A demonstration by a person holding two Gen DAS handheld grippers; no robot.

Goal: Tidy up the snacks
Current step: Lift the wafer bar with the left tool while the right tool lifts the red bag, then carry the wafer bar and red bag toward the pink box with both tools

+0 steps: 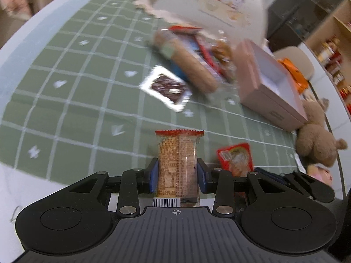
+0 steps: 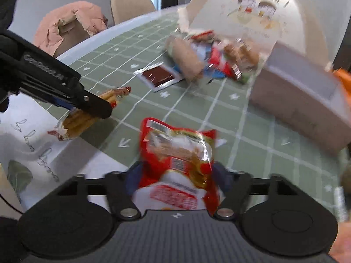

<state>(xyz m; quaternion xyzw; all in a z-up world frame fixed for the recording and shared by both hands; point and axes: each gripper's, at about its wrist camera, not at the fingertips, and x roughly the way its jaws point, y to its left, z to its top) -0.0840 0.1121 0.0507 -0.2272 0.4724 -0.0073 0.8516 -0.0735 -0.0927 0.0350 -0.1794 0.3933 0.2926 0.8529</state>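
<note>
While both grippers hold a snack each, the other snacks lie in a heap near the box.
The left gripper is closed on a clear biscuit pack with red ends, its blue pads pressing both sides of the pack, which is lifted above the green cloth. The right gripper has a red packet between its fingers; they sit against the packet's sides, though blur makes the contact hard to judge. Further back, a dark chocolate bar lies flat on the cloth, just beside the blurred heap. The pink box stands open to the right of the heap, and a teddy bear lies beside the box.
</note>
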